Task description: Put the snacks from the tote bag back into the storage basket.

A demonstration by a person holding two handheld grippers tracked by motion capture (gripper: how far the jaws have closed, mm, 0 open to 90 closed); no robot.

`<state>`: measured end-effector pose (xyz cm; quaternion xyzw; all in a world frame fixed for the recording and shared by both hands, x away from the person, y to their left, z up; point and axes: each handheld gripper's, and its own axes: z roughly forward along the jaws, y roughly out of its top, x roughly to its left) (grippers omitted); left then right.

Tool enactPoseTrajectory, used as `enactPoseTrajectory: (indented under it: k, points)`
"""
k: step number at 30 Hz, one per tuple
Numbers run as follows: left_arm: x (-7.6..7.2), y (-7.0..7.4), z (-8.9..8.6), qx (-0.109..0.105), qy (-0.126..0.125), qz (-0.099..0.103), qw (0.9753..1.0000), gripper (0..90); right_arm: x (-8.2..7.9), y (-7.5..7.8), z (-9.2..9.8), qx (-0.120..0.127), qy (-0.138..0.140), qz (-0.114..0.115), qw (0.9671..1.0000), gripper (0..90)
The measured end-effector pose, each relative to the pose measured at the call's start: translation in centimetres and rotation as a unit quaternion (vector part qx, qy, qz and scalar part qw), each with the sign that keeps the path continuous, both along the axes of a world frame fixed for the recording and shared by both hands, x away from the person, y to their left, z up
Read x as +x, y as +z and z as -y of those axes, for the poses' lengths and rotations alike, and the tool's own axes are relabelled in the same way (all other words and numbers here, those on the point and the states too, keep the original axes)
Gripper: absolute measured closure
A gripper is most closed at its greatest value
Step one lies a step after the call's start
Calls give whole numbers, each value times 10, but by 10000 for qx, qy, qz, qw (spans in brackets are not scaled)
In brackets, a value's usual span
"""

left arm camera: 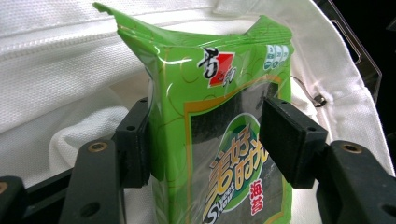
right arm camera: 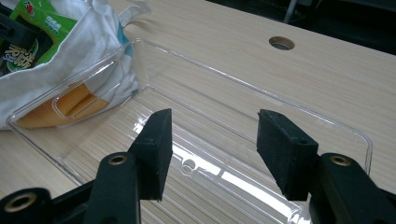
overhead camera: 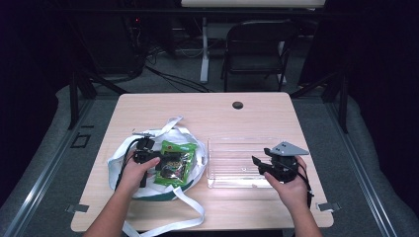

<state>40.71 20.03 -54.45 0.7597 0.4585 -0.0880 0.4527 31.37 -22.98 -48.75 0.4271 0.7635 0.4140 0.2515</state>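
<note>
A green snack packet (overhead camera: pixel 174 163) lies on a white tote bag (overhead camera: pixel 123 155) at the table's left. My left gripper (overhead camera: pixel 159 163) reaches in from the packet's left side. In the left gripper view the packet (left arm camera: pixel 219 93) fills the gap between the wide-set pads of the left gripper (left arm camera: pixel 205 135); the left pad (left arm camera: pixel 137 144) touches its edge. A clear plastic tray (overhead camera: pixel 222 143) sits to the right of the bag. My right gripper (overhead camera: pixel 257 163) hovers open over the tray's right part (right arm camera: pixel 261 92), with nothing between the jaws of the right gripper (right arm camera: pixel 212 140).
The bag's straps (overhead camera: pixel 188 219) trail toward the table's front edge. Something orange (right arm camera: pixel 70 105) shows under the bag (right arm camera: pixel 93 32) through the tray wall. A cable hole (overhead camera: pixel 237 105) is at the table's far middle. A black chair (overhead camera: pixel 257 44) stands beyond the table.
</note>
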Motion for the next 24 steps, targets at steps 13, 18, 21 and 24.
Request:
enactPoseTrajectory:
  k: [13,18,21,24]
  points:
    - [-4,5,-2,-22,-107,24,9999,451,0,0,-1,-9,10,14,10000,459]
    - [-7,9,-4,-40,-168,77,9998,478,0,0,-1,2,14,20,10000,459]
    - [-8,11,-5,-41,-214,113,9997,497,0,0,0,18,-2,25,10000,459]
    - [-10,13,-6,-47,-257,141,9996,508,-1,0,0,13,4,19,10000,459]
